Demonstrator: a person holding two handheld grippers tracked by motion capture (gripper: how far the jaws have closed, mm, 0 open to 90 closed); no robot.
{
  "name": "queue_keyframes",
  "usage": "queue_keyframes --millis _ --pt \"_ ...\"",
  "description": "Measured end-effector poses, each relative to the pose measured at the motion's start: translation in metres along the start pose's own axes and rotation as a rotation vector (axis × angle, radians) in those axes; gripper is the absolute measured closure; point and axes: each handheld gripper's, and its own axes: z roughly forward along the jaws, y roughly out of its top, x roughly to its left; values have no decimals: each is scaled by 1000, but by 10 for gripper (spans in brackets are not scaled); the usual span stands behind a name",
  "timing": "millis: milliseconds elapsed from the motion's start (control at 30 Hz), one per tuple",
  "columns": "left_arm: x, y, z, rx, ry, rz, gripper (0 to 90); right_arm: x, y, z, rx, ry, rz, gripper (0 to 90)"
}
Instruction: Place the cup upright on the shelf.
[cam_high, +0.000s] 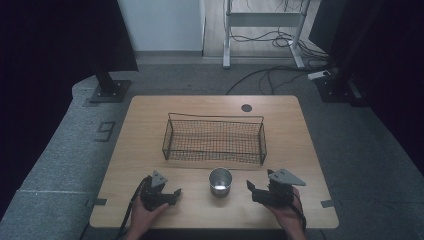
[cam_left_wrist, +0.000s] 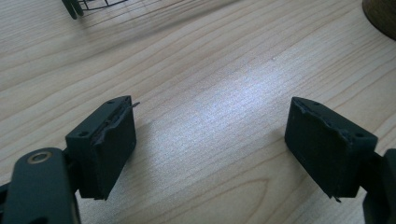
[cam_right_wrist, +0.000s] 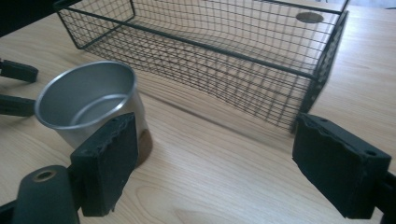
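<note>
- Here I have the small, round, bare-metal cup (cam_high: 220, 182) standing upright and empty on the light wooden table (cam_high: 300, 150), near the front edge, between my two grippers.
- The left gripper (cam_high: 170, 194) rests on the table to the cup's left, its jaws spread wide with nothing between them. In the left gripper view just bare wood lies between the pads, and the cup's base sits at the far right corner.
- The right gripper (cam_high: 251, 189) rests to the cup's right, jaws also wide and empty. In the right gripper view the cup (cam_right_wrist: 88, 105) stands just beyond the left pad, off to the left of the gap rather than in it.
- Judging from this, the right gripper sits slightly nearer; the cup's axis is vertical, so either would close on its sides.
- The long black wire-mesh basket (cam_high: 215, 138) lies just beyond the cup, long axis running left to right, empty.
- Count: one cup, one basket, two grippers.
</note>
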Motion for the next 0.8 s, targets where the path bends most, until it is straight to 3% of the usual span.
queue_keyframes --millis 433,800 --pt "0 0 0 -1 0 -1 165 25 12 8 -11 84 -50 133" --pt "0 0 0 -1 -1 -2 165 39 17 18 2 117 -72 130"
